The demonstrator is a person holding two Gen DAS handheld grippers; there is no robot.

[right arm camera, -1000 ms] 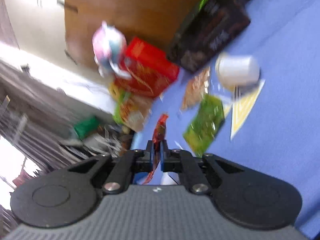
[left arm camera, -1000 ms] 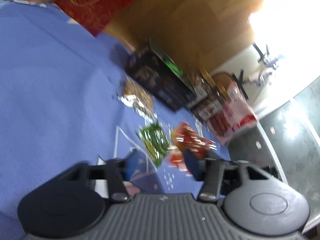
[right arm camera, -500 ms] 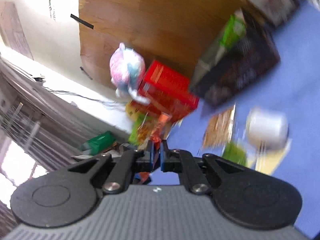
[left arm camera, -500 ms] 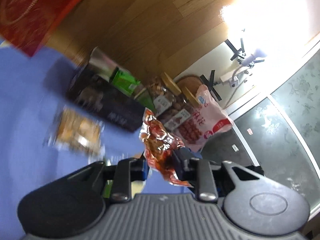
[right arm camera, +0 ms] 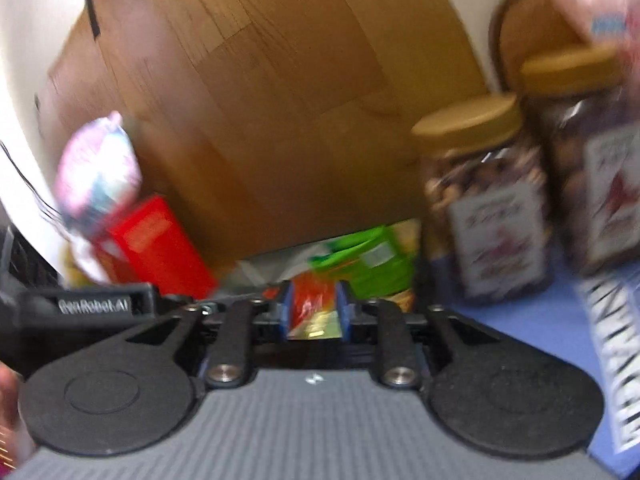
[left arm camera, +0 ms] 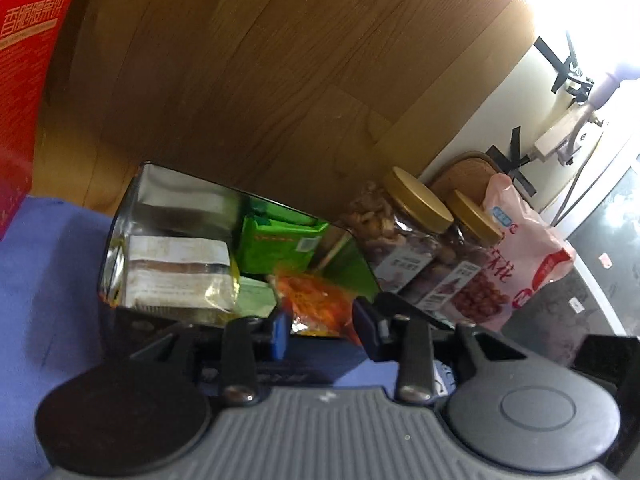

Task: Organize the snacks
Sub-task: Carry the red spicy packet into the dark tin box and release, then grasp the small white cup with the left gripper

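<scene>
A dark metal tin [left arm camera: 120,216] stands open on the blue cloth, with green packets [left arm camera: 280,244] and a clear pack of wafers [left arm camera: 176,276] inside. My left gripper [left arm camera: 322,330] hovers at the tin's near edge. Its jaws are opening, and an orange-red snack packet [left arm camera: 320,304] lies loose between them over the tin. My right gripper [right arm camera: 315,310] points at the same spot. Its jaws are opening too, with a red packet [right arm camera: 314,304] between the pads in front of a green packet [right arm camera: 360,264]. This view is blurred.
Two gold-lidded nut jars [left arm camera: 404,232] [left arm camera: 468,248] and a pink bag [left arm camera: 520,256] crowd the tin's right side. A red box [left arm camera: 24,80] stands at the left, a wood panel behind. The right wrist view shows the jars [right arm camera: 484,208], the red box [right arm camera: 160,252] and a pink-white bag [right arm camera: 96,168].
Both grippers swung from the snacks on the blue cloth to the tin, each carrying a red packet. Both were shut on their packets; now their jaws have spread.
</scene>
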